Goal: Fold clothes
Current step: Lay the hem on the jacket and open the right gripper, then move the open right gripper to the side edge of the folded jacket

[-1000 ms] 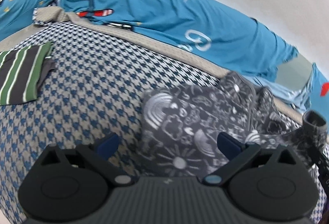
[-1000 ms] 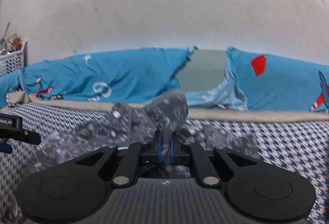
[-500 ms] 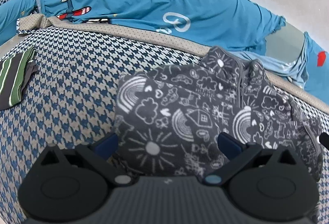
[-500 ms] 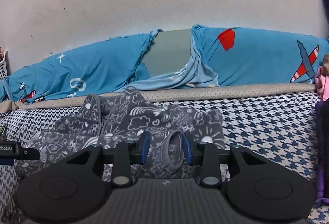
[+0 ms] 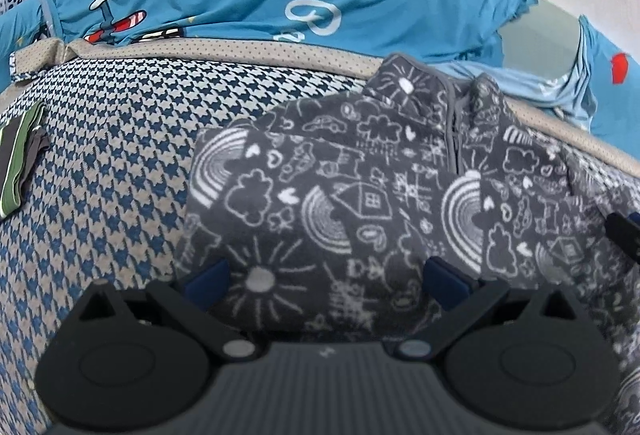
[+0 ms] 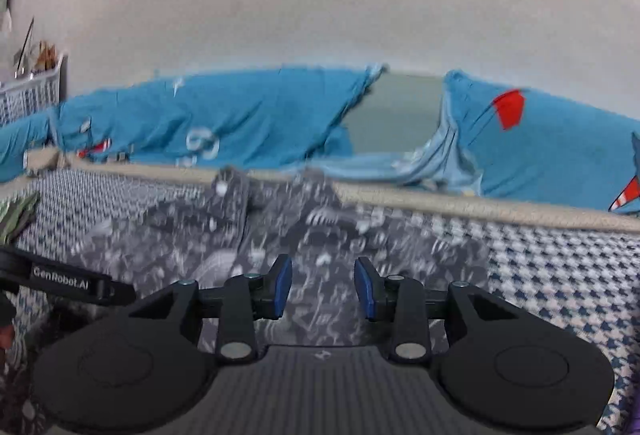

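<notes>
Both grippers, left (image 5: pixel 324 281) and right (image 6: pixel 323 287), hang spread-fingered over the doodle-print fleece (image 5: pixel 360 195), gripping nothing. Its bunched right side could, by the look of it, fold crooked

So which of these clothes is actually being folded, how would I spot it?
Find the bed cover with its blue and beige houndstooth checks. The garment is the dark grey fleece top lying on it, right in front of both grippers. Its white doodles of rainbows, suns and houses distinguish it from the green-striped folded piece.
</notes>
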`<move>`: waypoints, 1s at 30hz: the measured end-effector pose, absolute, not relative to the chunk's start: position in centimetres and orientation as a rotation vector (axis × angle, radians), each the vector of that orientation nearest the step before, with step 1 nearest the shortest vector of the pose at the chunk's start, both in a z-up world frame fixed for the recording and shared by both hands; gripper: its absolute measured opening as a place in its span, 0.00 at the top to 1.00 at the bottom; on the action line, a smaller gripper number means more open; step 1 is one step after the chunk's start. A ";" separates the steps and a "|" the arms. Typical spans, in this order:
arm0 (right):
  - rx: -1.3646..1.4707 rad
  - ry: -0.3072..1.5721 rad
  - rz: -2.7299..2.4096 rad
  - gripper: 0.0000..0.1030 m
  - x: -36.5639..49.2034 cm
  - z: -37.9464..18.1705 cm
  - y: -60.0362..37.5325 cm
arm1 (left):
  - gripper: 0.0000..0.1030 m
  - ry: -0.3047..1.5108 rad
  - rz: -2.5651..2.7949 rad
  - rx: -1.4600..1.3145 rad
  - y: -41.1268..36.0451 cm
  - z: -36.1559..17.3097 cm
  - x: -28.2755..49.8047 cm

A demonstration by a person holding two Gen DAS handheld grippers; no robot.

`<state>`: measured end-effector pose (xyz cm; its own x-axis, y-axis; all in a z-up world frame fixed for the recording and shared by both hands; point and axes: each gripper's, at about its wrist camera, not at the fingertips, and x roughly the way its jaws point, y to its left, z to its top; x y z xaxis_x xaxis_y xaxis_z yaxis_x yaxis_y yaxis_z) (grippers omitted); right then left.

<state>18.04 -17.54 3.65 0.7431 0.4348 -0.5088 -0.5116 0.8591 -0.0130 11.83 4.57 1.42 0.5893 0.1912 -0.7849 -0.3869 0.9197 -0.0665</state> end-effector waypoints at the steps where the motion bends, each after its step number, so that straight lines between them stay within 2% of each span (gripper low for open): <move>1: -0.169 0.555 0.511 0.68 18.4 3.3 -17.4 | 0.00 0.886 0.342 -0.229 4.4 1.2 11.9; 5: -0.169 0.749 0.431 0.68 20.1 1.2 -17.7 | 0.00 0.905 0.340 -0.176 3.7 0.6 12.1; 18: -0.233 0.732 0.444 0.60 19.6 0.4 -17.0 | 0.00 0.933 0.348 -0.107 2.6 -0.3 12.6; 30: -0.271 0.709 0.442 0.60 19.4 0.0 -16.7 | 0.00 0.953 0.348 -0.117 2.7 -0.2 12.7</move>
